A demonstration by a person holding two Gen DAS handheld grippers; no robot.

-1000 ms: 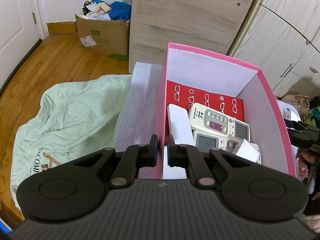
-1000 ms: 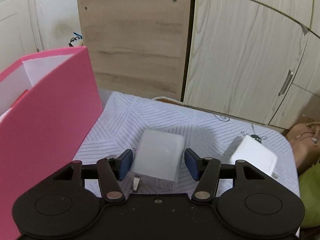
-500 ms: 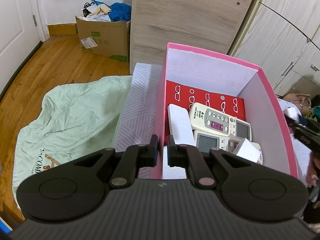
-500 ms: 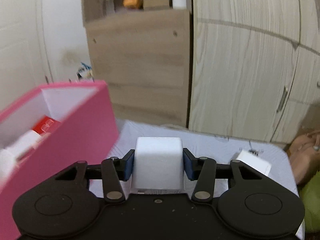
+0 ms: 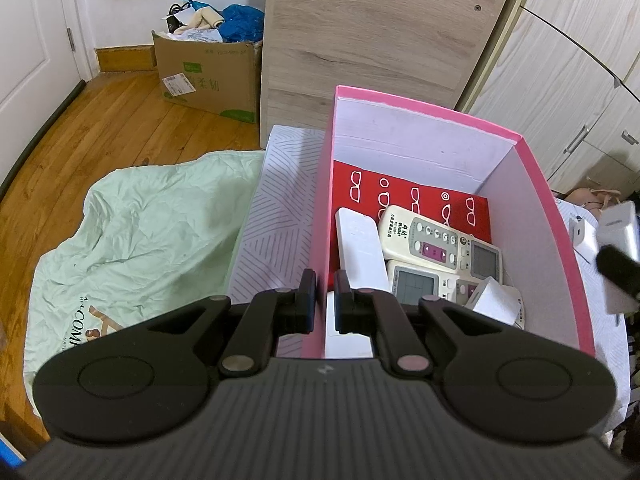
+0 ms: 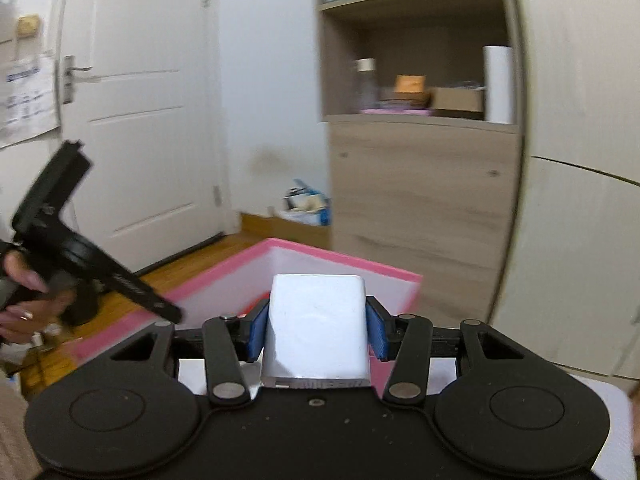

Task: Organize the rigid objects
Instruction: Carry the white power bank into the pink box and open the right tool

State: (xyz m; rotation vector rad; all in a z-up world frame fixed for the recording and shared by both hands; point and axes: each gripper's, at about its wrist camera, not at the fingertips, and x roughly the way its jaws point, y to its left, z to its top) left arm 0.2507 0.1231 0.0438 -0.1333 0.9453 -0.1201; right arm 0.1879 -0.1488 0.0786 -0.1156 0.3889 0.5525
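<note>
Clamping the pink box's [image 5: 320,216] near wall, my left gripper [image 5: 325,296] is clenched on that rim. My right gripper [image 6: 316,330] grasps a white block [image 6: 316,328] between its blue pads [image 6: 258,332], raised beside the box's open top. Inside lie two beige remotes [image 5: 432,236], a white remote [image 5: 360,246] and a small white cube [image 5: 494,300].

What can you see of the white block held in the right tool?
The white block is a plain, smooth, glossy-looking box with rounded corners and faint small print along its near bottom edge. It sits upright between the right tool's blue pads, which press on both its sides, lifted off the surface with the pink box just behind it. In the left wrist view it shows blurred at the right edge.
</note>
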